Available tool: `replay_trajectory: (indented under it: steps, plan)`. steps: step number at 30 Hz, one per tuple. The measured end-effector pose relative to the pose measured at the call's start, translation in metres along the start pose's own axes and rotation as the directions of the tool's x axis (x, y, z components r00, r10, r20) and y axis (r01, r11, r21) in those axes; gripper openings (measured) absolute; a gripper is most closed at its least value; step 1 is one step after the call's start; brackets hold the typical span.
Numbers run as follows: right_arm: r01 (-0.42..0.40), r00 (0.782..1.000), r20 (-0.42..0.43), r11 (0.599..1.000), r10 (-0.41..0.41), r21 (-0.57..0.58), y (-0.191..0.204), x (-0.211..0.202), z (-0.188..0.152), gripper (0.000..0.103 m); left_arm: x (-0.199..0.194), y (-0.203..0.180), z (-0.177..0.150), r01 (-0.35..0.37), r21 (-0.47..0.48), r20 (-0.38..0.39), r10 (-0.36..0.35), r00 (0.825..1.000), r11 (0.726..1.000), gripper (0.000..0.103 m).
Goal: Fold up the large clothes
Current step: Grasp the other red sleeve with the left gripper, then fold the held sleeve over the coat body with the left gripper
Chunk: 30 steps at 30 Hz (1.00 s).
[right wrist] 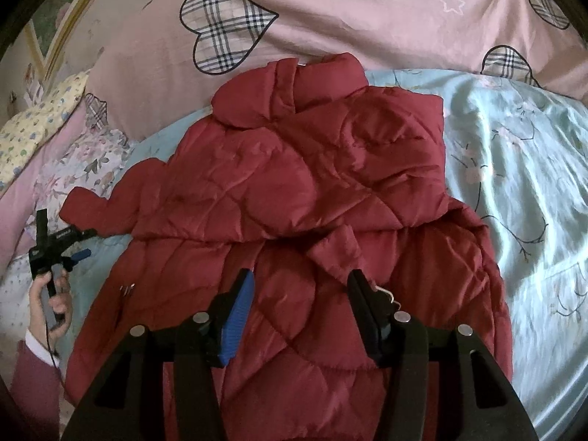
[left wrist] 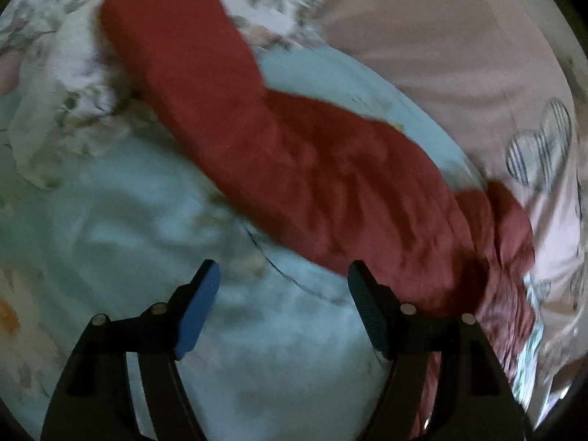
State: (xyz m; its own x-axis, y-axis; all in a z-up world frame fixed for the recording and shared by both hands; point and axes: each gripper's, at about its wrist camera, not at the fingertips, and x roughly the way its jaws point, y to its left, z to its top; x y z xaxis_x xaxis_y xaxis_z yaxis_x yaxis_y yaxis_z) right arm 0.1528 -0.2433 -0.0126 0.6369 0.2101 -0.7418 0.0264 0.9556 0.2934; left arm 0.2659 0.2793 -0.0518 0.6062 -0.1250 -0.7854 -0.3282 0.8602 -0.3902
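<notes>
The right gripper [right wrist: 299,308] hangs just above the lower part of the red quilted jacket [right wrist: 294,191], and its two fingers stand apart with nothing pressed between them; a small folded flap of the jacket lies just beyond the tips. The jacket lies spread on the light blue sheet [right wrist: 514,183], with its collar at the far end and one sleeve already folded across the body. The other sleeve [right wrist: 110,205] stretches out from the jacket to the left side. Just beside the end of that sleeve is the left gripper [right wrist: 75,253], held in a hand [right wrist: 51,294] with a dark red cuff. In the left wrist view, which is blurred, the left gripper [left wrist: 283,308] has its fingers wide apart over the bare blue sheet [left wrist: 147,220], holding nothing, and the red sleeve [left wrist: 205,84] runs away from it. Beyond the jacket's collar lies a pink cover [right wrist: 349,18] with checked hearts.
</notes>
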Motion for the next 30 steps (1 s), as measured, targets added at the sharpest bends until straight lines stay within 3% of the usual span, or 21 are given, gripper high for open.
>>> replay_trajectory:
  steps: [7,11,12,13,14,15,19,24,30]
  plan:
    - [-0.017,1.000,-0.008,1.000,0.017,-0.010,0.005,-0.005,-0.005,0.058,0.002,0.035,0.046,-0.054,-0.108,0.092,0.064,0.994,0.993,0.080]
    - [-0.026,0.999,-0.022,1.000,0.026,-0.016,0.008,-0.005,-0.009,0.058,0.008,0.045,0.072,-0.033,-0.147,0.125,0.051,0.991,0.989,0.079]
    - [-0.026,0.999,-0.022,0.999,0.025,-0.019,0.009,-0.006,-0.009,0.058,0.009,0.044,0.076,-0.033,-0.144,0.130,0.052,0.990,0.989,0.076]
    - [-0.025,0.999,-0.021,0.999,0.025,-0.021,0.009,-0.007,-0.010,0.058,0.010,0.042,0.079,-0.031,-0.132,0.133,0.049,0.990,0.991,0.051]
    - [-0.026,0.999,-0.019,0.999,0.025,-0.023,0.010,-0.008,-0.010,0.058,0.012,0.039,0.081,-0.025,-0.118,0.125,0.040,0.991,0.993,0.019]
    - [-0.029,0.999,-0.016,0.999,0.028,-0.023,0.010,-0.009,-0.011,0.058,0.014,0.034,0.081,-0.019,-0.102,0.110,0.031,0.994,0.995,0.011]
    - [-0.034,0.999,-0.003,0.999,0.034,-0.020,0.012,-0.013,-0.010,0.058,-0.004,0.007,0.067,-0.008,-0.008,0.153,0.010,0.988,1.000,0.010]
    - [-0.046,0.999,-0.002,0.999,0.046,-0.015,0.013,-0.015,-0.008,0.058,-0.028,-0.025,0.053,0.065,0.074,0.188,-0.078,0.979,0.995,0.010]
    - [-0.049,0.999,0.003,0.999,0.049,0.001,0.011,-0.019,-0.009,0.058,-0.046,-0.069,0.021,0.162,0.195,0.177,-0.197,0.964,0.967,0.010]
